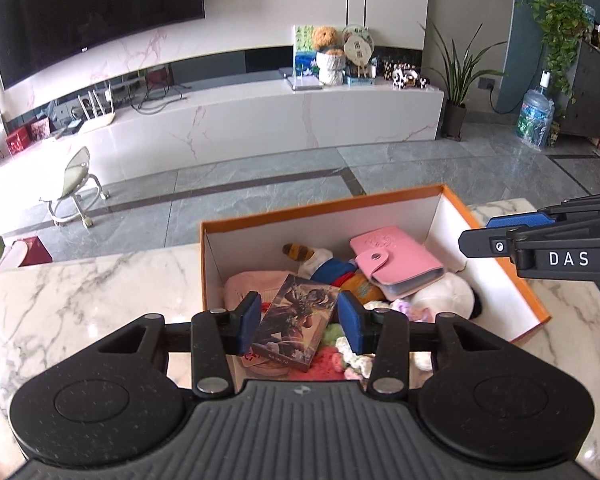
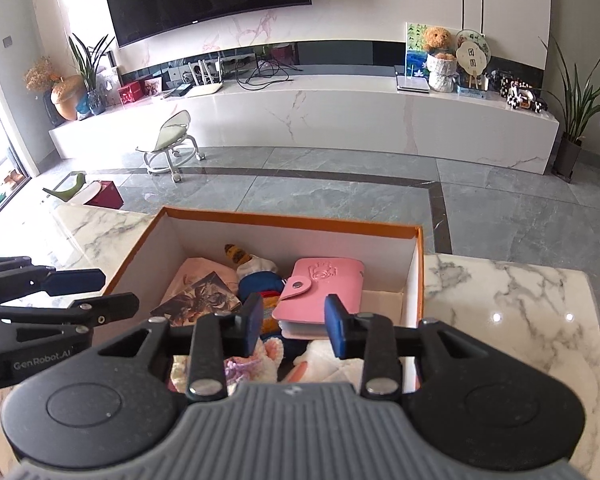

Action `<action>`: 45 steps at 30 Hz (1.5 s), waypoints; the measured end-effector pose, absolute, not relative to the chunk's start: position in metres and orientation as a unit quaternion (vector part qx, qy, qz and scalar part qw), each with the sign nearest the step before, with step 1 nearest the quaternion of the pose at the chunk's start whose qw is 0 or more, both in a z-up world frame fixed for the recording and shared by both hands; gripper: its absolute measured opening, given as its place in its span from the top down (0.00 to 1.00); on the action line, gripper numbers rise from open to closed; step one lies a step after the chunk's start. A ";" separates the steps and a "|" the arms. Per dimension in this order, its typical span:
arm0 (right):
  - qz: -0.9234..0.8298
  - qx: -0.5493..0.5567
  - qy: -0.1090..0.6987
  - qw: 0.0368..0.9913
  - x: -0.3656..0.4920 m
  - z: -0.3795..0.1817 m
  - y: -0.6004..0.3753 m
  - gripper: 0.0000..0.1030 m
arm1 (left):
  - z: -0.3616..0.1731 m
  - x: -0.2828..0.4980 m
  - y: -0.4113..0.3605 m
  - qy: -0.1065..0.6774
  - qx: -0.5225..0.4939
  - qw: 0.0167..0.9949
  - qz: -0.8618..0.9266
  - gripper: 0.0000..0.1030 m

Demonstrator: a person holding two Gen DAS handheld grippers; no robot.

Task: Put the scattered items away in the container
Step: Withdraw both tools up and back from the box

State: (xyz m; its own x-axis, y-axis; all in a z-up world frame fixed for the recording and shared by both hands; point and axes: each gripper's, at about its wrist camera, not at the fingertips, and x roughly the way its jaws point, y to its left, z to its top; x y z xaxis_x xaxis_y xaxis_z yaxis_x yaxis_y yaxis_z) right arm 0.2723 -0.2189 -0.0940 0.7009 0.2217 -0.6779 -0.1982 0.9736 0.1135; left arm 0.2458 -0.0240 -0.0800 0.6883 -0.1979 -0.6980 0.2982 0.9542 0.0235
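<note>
Several soft toys, a pink snap-closure card wallet (image 1: 396,264) and an illustrated card box (image 1: 296,322) fill the orange cardboard box (image 1: 496,248), which stands on the marble table (image 1: 72,292). The card box lies tilted on the heap at the near left of the orange box, resting over a pink cloth item (image 1: 252,280). The left gripper (image 1: 299,326) hangs over that near edge, its blue pads parted a little wider than the card box; whether they touch it cannot be told. The wallet leans in the far right part of the orange box, on a blue-clothed plush toy (image 2: 260,284). The right gripper (image 2: 293,326) hovers above the near right of the orange box, jaws apart and holding nothing. A white plush (image 1: 444,294) lies under the wallet.
</note>
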 end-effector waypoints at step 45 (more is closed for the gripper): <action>-0.052 0.037 0.210 0.976 -0.001 -0.006 -0.195 0.06 | 0.007 0.036 -0.005 0.196 0.019 0.980 -0.034 0.05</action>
State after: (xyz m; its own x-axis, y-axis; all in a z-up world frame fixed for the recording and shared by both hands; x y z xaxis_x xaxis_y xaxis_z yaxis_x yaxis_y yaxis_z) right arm -0.0012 -0.1951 -0.0059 0.9061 -0.0853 -0.4144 0.1168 0.9918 0.0512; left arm 0.0357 -0.0046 0.0067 0.9211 -0.0589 -0.3848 0.0737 0.9970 0.0237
